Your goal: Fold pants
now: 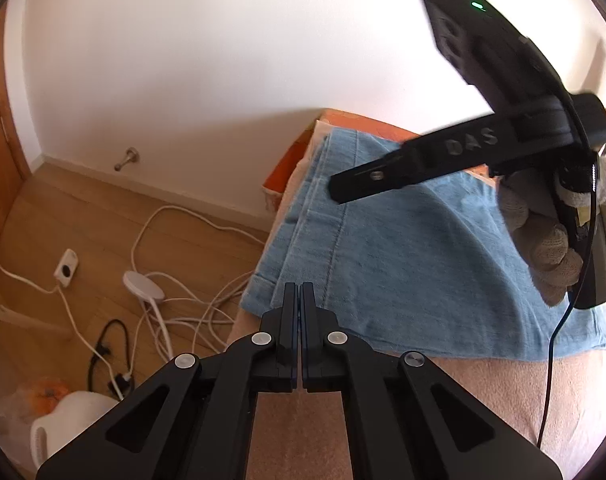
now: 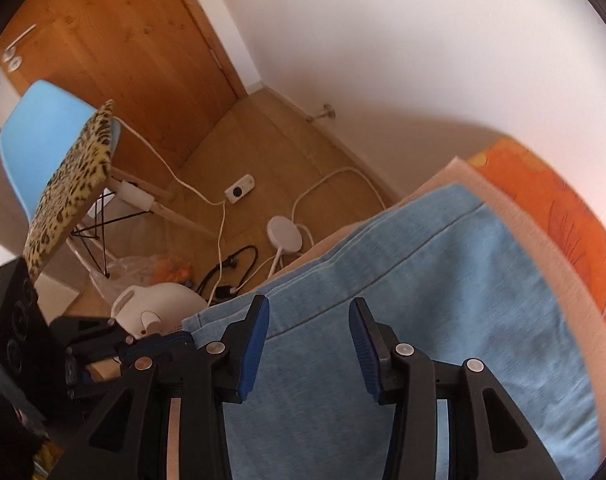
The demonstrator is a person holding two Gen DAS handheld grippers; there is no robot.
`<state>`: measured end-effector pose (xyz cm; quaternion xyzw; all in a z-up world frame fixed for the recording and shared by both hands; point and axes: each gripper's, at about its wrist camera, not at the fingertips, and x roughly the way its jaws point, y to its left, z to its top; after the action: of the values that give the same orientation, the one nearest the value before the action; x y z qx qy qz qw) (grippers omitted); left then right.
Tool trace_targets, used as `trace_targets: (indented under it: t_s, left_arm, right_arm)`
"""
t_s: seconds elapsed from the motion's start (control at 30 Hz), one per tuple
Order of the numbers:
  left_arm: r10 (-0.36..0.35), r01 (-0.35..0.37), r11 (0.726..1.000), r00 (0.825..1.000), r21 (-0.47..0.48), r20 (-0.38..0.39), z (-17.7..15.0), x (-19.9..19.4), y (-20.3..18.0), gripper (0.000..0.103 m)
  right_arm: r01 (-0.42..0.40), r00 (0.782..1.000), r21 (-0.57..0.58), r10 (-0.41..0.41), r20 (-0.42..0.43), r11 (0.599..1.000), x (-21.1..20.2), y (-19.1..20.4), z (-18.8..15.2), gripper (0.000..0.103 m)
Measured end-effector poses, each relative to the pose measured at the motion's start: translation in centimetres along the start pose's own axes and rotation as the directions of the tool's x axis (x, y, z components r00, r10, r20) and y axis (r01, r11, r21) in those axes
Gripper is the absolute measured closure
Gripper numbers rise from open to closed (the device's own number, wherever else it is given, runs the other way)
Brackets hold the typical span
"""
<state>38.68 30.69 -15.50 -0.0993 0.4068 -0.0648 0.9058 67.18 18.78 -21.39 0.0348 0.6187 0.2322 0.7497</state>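
Left tool (image 1: 301, 292) pressed together, right tool (image 2: 309, 312) apart above folded pants (image 1: 403, 248), pink blanket (image 1: 443, 400), wooden floor (image 1: 63, 224), white wall (image 1: 183, 60).

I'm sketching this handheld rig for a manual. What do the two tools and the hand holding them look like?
Both tools are matte black with silver pivot screws. The right tool has ribbed blue pads; from the left view its body shows raised "DAS" lettering, a green light and a thin black cable. The left tool matches. The hand wears a whitish knit glove.

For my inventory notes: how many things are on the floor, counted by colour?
White: 3, socket, round disc, jug
Black: 1, cable
Blue: 1, chair
Total: 5
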Motion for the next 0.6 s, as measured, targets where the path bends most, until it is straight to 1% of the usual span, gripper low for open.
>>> trace_targets:
  t_s: [0.03, 0.1, 0.17, 0.2, 0.27, 0.37, 0.43, 0.53, 0.6]
  left_arm:
    - [-0.001, 0.001, 1.000, 1.000, 0.002, -0.002, -0.1, -0.1, 0.0, 0.103]
    - [-0.009, 0.009, 1.000, 1.000, -0.002, -0.005, -0.2, -0.4, 0.1, 0.103]
    - [-0.006, 0.006, 1.000, 1.000, -0.026, 0.002, -0.4, -0.9, 0.7, 0.103]
    - [-0.003, 0.003, 0.999, 1.000, -0.045, 0.004, -0.5, -1.2, 1.3, 0.103]
    - [-0.005, 0.005, 0.997, 1.000, -0.081, 0.000, -0.7, -1.6, 2.4, 0.103]
    - [0.009, -0.008, 0.992, 1.000, -0.125, 0.007, -1.1, -2.4, 4.2, 0.103]
    - [0.020, -0.018, 0.991, 1.000, -0.135, 0.011, -1.4, -2.8, 4.8, 0.103]
    - [0.022, -0.020, 0.989, 1.000, -0.146, 0.012, -1.7, -3.1, 5.3, 0.103]
    - [0.015, -0.013, 0.989, 1.000, -0.148, 0.015, -1.9, -3.3, 5.3, 0.103]
  right_arm:
    - [0.000, 1.000, 0.020, 0.000, -0.019, 1.000, 0.5, 0.5, 0.1, 0.059]
    - [0.035, 0.998, 0.041, -0.032, -0.061, 0.999, 1.7, 1.9, 0.5, 0.059]
    - [0.041, 0.992, 0.046, -0.036, -0.123, 0.998, 2.9, 3.6, 0.5, 0.058]
    - [0.054, 0.989, 0.039, -0.049, -0.140, 0.998, 3.3, 4.3, 0.5, 0.058]
    - [0.083, 0.985, -0.008, -0.083, -0.151, 0.997, 3.6, 5.9, 0.3, 0.058]
    - [0.074, 0.985, -0.058, -0.082, -0.150, 0.996, 3.2, 7.7, -0.4, 0.058]
    - [0.079, 0.981, -0.111, -0.097, -0.167, 0.991, 3.3, 8.8, -0.9, 0.061]
    - [0.127, 0.968, -0.152, -0.156, -0.196, 0.980, 4.4, 9.4, -1.5, 0.061]
    - [0.143, 0.967, -0.157, -0.172, -0.188, 0.977, 4.5, 9.6, -1.5, 0.066]
